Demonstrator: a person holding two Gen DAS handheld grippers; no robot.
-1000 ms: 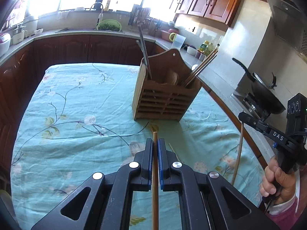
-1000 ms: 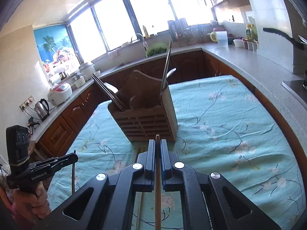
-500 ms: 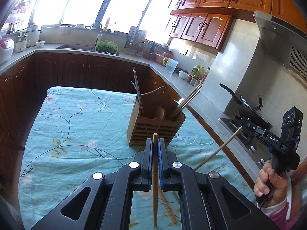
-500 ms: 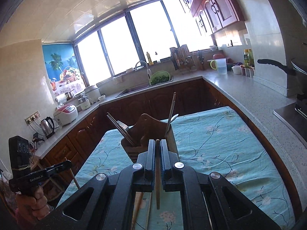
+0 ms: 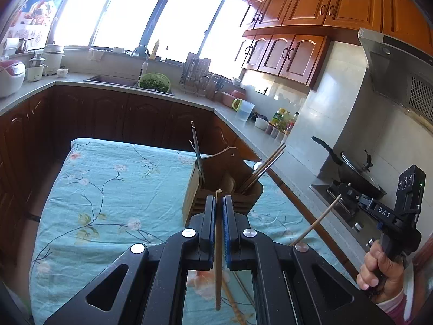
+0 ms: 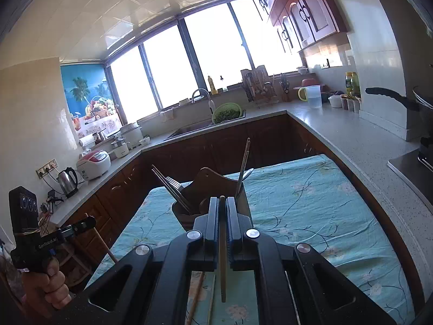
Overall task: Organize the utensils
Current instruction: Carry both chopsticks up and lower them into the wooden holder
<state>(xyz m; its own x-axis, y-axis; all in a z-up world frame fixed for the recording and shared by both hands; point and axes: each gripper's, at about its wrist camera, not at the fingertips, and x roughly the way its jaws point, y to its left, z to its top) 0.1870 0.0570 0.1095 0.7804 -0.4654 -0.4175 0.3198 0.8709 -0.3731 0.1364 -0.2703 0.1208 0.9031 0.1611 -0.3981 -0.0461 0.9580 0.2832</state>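
Two wooden chopsticks are lifted, the left gripper and right gripper each clamped on one; next, tip both into the wooden utensil holder at twelve o'clock.

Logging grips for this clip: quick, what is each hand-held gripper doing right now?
Left hand-held gripper: closed on a chopstick.
Right hand-held gripper: closed on another chopstick.

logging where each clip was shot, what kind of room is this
A home kitchen, it seems: a sink with a curved tap under the windows, brown wooden wall cabinets, and a black wok on a stove. The work happens at a table under a teal floral cloth.
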